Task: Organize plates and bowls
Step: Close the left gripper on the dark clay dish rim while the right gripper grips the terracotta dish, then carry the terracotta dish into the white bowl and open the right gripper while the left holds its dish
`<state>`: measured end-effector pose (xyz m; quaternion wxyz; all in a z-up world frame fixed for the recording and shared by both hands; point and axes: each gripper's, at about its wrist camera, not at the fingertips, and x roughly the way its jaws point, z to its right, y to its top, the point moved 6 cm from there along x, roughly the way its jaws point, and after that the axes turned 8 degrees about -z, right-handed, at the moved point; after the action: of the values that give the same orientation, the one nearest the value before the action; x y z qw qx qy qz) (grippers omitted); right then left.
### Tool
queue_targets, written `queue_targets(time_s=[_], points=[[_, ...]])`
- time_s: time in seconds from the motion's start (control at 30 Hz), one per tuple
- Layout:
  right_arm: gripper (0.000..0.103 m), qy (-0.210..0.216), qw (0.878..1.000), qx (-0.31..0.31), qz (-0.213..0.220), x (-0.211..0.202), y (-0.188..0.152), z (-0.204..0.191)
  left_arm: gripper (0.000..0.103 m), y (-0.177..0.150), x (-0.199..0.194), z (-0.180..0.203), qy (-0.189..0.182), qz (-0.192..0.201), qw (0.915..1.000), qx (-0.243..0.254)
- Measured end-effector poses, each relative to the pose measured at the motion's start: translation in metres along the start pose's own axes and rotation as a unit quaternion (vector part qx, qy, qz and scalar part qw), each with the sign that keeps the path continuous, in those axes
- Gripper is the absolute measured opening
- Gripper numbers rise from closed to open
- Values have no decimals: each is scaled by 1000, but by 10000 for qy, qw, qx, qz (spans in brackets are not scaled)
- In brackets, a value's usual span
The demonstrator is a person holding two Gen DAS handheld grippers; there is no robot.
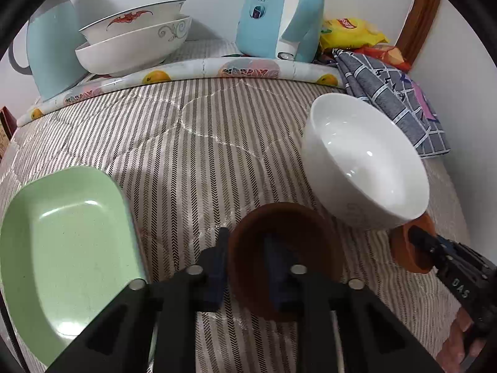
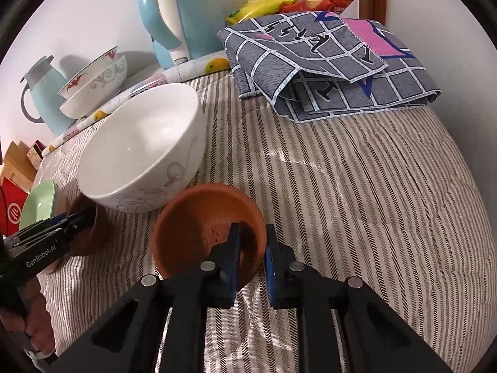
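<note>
Brown bowls (image 1: pixel 279 258) (image 2: pixel 205 233) are pinched by the rim in each gripper (image 1: pixel 245 267) (image 2: pixel 253 258), probably for stacking, white bowl (image 1: pixel 363 161) at 2 o'clock.

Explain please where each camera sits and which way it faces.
Left wrist: on the left gripper, facing forward over jaws gripping a brown bowl; right gripper and right hand show at right.
Right wrist: on the right gripper, facing forward over jaws gripping a second brown bowl; left hand shows at left.
Shared: white bowl, kettle, both brown bowls.
</note>
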<state>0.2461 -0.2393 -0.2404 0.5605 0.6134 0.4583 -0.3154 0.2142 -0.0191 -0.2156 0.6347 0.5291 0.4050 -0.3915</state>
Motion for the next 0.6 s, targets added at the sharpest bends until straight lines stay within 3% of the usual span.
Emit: queue_targets(time_s=[0.13, 0.6], points=[[9, 39, 9999, 57, 103, -6, -1, 0, 11, -1, -4, -1, -134, 33, 9999, -46], [8, -67, 9988, 284, 396, -40, -9, 0, 9, -8, -36, 5, -175, 307, 9993, 99]])
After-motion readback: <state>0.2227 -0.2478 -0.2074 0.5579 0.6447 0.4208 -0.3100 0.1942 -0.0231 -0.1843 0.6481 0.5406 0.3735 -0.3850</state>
